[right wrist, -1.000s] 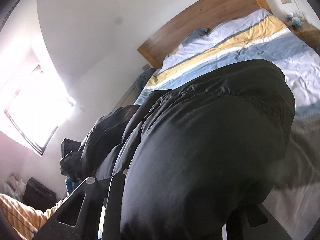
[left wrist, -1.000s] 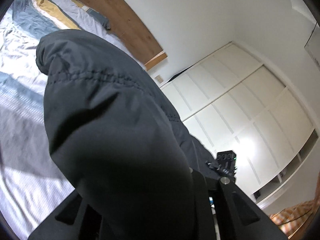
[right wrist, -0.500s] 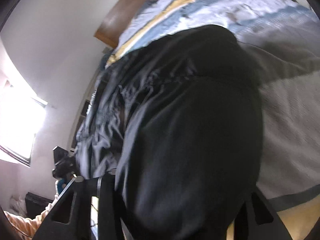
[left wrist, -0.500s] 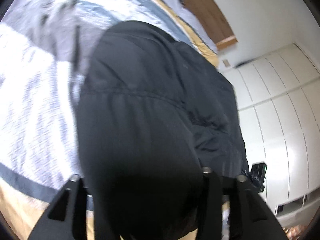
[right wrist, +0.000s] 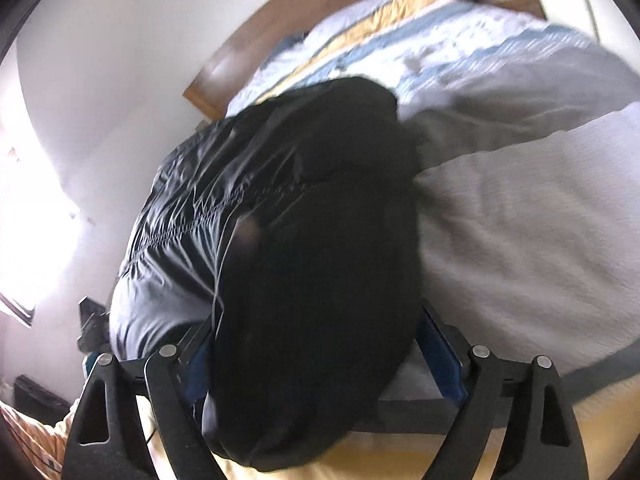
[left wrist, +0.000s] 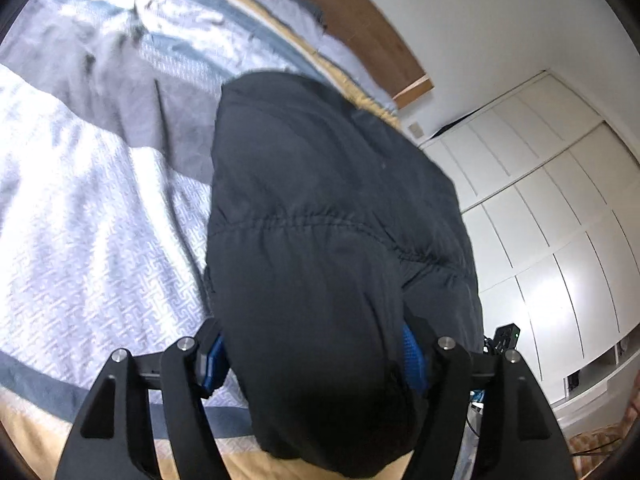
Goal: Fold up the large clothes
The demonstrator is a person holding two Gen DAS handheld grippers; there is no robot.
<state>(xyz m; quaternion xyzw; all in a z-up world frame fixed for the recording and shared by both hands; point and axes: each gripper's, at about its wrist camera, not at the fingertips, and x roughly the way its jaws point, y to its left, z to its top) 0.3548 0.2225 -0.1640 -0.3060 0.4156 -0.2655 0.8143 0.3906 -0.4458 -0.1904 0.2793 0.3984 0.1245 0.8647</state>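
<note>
Left wrist: our left gripper (left wrist: 316, 354) tilts down over the bed (left wrist: 92, 240), fingers just spreading — the black jacket (left wrist: 320, 248) lies between, loose. Right wrist: our right gripper (right wrist: 320, 350) likewise angles down, fingers widening around the jacket — headboard (right wrist: 280, 36) beyond.

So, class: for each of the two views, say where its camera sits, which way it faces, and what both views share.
Left wrist: sits on the left gripper, faces forward and down along its fingers at the black puffer jacket on the striped duvet; white wardrobe beyond.
Right wrist: sits on the right gripper, facing down over the same jacket; bright window to the left.
Shared: jacket, duvet, wooden headboard; both jaws have just been opening, jacket between them.
</note>
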